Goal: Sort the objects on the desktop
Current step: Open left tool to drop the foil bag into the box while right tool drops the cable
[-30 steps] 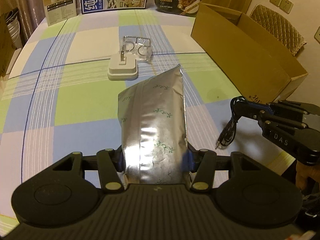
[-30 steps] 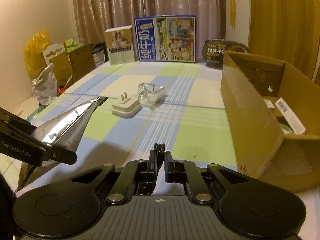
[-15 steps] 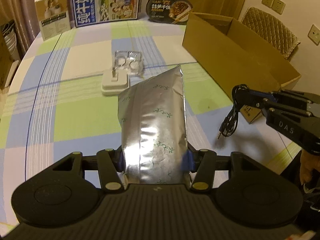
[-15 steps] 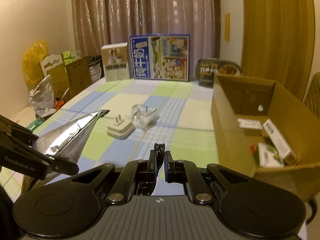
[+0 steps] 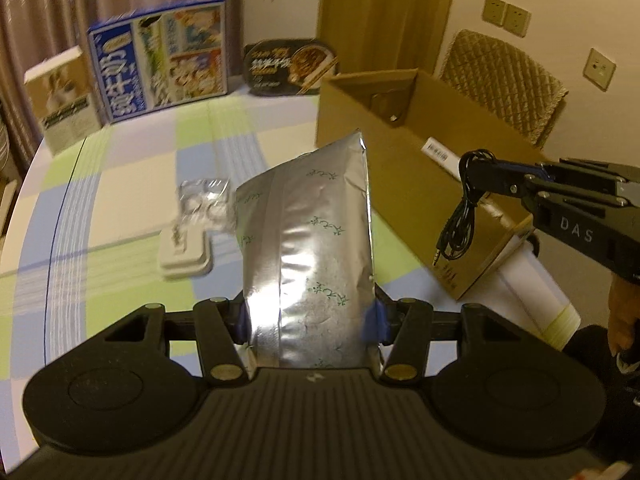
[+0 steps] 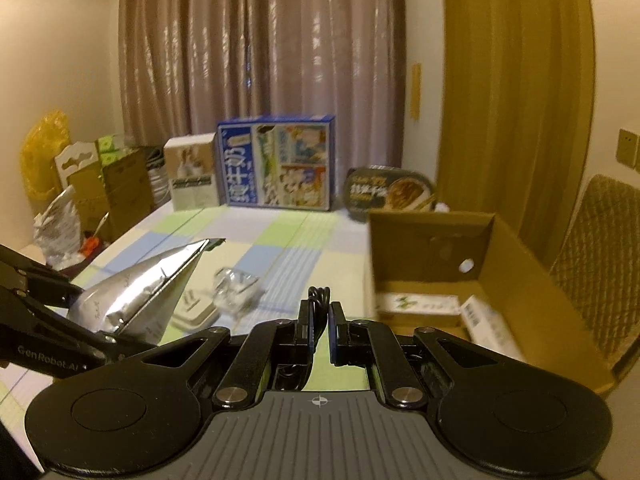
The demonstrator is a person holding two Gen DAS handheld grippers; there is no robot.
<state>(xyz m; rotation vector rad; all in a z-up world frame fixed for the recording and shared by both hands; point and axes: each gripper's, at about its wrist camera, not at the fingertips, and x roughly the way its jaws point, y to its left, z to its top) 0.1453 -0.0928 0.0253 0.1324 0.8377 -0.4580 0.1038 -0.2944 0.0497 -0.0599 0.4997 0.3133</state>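
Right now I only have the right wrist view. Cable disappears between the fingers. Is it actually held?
Observer: Yes. In the left wrist view the right gripper is shut on the black cable, whose coil and plug hang free below the fingertips.
Operator: Where does it hang relative to the box?
Observer: In front of the cardboard box, against its near long wall in the picture, near the open end.
Operator: Foil pouch, edge-on here. How is it gripped?
Observer: The left gripper clamps the silver pouch across its lower part, with the sealed top pointing away from the camera.
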